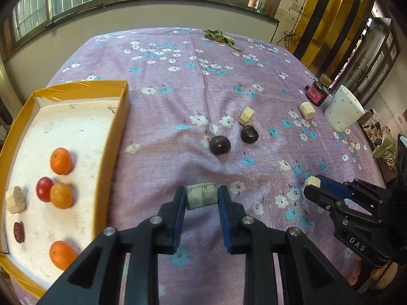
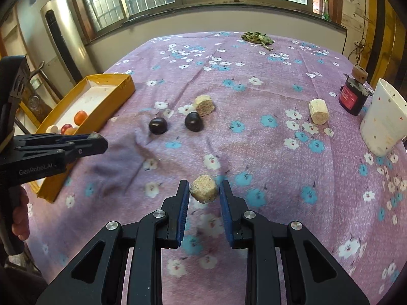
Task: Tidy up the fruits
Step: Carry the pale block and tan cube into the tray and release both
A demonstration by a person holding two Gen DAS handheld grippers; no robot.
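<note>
My left gripper is shut on a pale, fibrous cylinder piece, held off the purple flowered cloth just right of the yellow tray. The tray holds three oranges, a red fruit, a beige chunk and a dark date. My right gripper is shut on a beige speckled chunk above the cloth. Two dark plums lie on the cloth ahead, with a beige chunk behind them and another to the right.
A white dotted cup and a dark jar with a red label stand at the table's right edge. Dried green leaves lie at the far edge. A person's hand grips the left tool's handle.
</note>
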